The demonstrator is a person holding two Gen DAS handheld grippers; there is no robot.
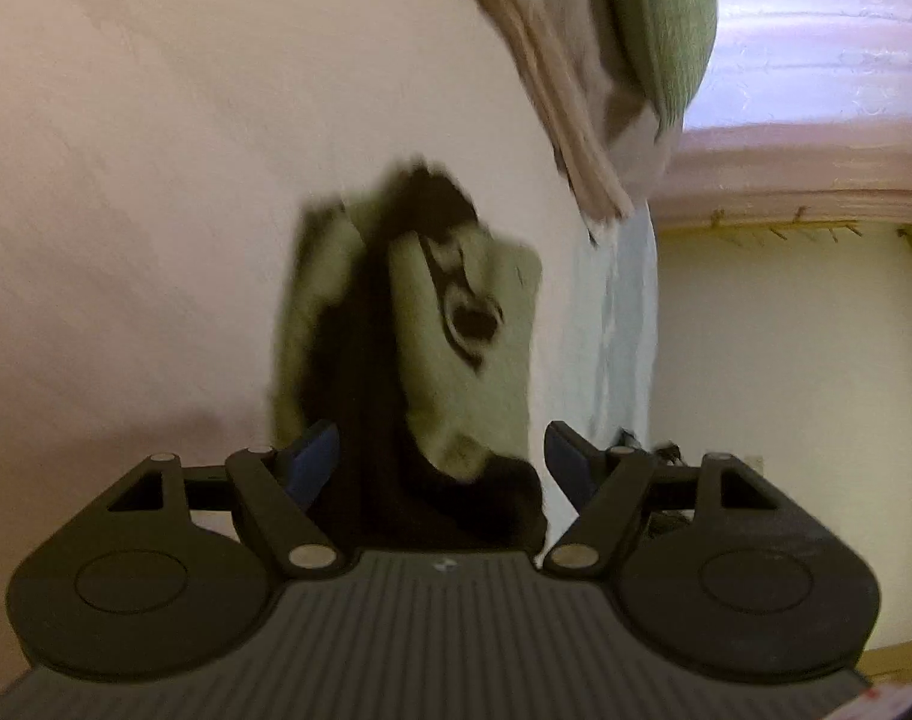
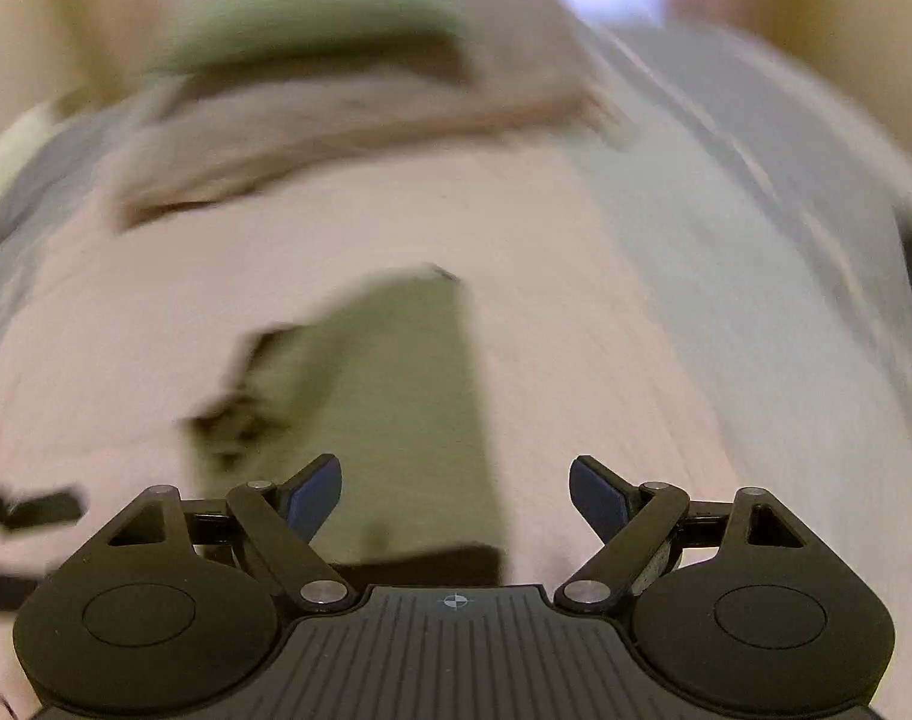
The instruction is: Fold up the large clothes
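An olive-green garment with black parts and a dark printed pattern [image 1: 456, 336] lies crumpled on the pale bed sheet [image 1: 156, 180], straight ahead of my left gripper [image 1: 441, 459]. That gripper is open, and the garment's black edge reaches in between its blue pads [image 1: 312, 462] without being pinched. In the blurred right wrist view the same olive garment [image 2: 396, 396] lies flatter, ahead and slightly left of my right gripper [image 2: 454, 489], which is open and holds nothing.
A folded stack of beige cloth [image 1: 570, 90] with a green piece [image 1: 672, 18] on top sits at the far side of the bed; it shows in the right wrist view as the stack [image 2: 348, 102]. The bed's light-blue edge [image 1: 627, 312] drops to a cream floor [image 1: 786, 360] on the right.
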